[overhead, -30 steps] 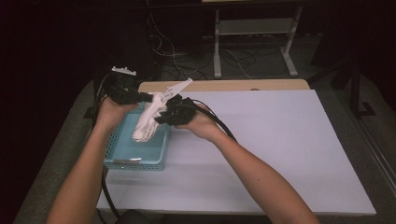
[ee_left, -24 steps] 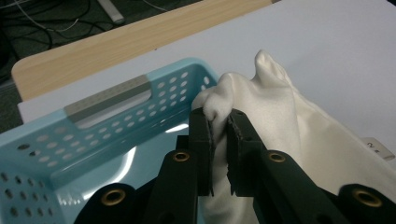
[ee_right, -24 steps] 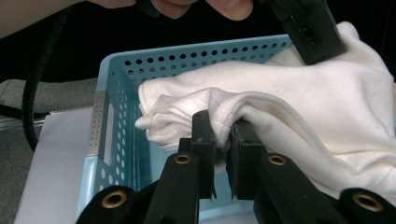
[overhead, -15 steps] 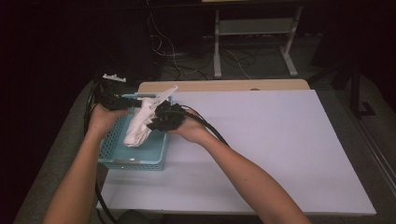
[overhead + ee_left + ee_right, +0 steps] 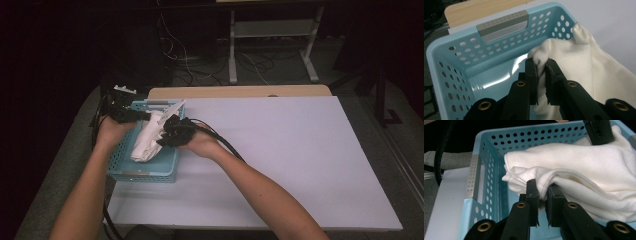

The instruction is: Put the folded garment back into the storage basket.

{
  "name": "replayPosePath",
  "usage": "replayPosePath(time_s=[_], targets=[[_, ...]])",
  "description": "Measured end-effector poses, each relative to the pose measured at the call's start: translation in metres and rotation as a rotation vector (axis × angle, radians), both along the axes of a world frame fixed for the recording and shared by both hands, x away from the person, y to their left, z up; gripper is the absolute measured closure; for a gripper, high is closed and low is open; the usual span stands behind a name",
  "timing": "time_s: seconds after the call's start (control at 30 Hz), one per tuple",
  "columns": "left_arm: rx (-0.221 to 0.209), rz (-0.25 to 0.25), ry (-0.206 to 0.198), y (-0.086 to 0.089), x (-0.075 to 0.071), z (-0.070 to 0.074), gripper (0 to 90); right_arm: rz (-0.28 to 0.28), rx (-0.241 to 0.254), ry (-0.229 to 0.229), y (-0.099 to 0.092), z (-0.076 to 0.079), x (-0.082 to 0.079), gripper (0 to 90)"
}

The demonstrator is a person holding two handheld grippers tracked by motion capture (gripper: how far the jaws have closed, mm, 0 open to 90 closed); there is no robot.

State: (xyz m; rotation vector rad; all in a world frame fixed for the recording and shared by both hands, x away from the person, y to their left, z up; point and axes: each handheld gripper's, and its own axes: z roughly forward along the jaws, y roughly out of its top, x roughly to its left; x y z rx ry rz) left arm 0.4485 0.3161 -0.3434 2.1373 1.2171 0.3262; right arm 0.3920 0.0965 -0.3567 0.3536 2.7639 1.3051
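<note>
A white cloth is pinched at two places, so that it can be carried as a loose bundle and lowered into the light blue basket without trailing over the rim. In the left gripper view, a raised fold of the cloth is clamped between the jaws of the left gripper, which are drawn narrow on the fabric; beyond the jaws the far wall of the basket with its grey handle is seen, and below them the bare blue floor. In the right gripper view, the right gripper is likewise closed tightly on a rolled edge of the cloth, with the bulk of it lying ahead of and to the right of the jaws, inside the basket. The two grips appear to be set near opposite ends so that the cloth is kept gathered. The cloth is judged to be largely inside the basket, resting against its far side, with release still outstanding.
</note>
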Motion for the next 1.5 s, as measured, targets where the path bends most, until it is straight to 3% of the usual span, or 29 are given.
replayPosePath(time_s=[0.2,0.4,0.6,0.67,0.77,1.23,1.37,1.5], targets=[[0.004,-0.002,0.021,-0.003,0.002,-0.009,80.4,0.005,-0.017,0.015,-0.002,-0.009,-0.002,78.6],[-0.014,-0.023,0.057,-0.007,0.005,-0.023,80.3,0.036,-0.023,0.038,-0.008,-0.013,-0.004,61.1],[-0.008,-0.025,0.056,-0.012,0.008,-0.028,80.2,-0.010,0.008,0.023,-0.016,-0.005,-0.002,50.4],[0.019,-0.024,0.047,-0.012,0.010,-0.028,80.1,-0.031,0.029,0.025,-0.020,-0.001,0.001,47.3],[0.048,-0.015,0.038,-0.008,0.013,-0.032,80.0,-0.051,0.056,0.034,-0.026,0.003,0.003,45.0],[0.091,0.026,0.020,0.003,0.021,-0.042,78.8,-0.079,0.053,0.025,-0.039,0.006,0.006,42.4],[0.079,0.048,0.005,0.005,0.022,-0.041,73.6,-0.084,0.053,0.023,-0.040,0.005,0.007,42.0],[0.056,0.072,-0.010,0.005,0.021,-0.039,49.6,-0.091,0.054,0.027,-0.043,0.006,0.008,41.2]])
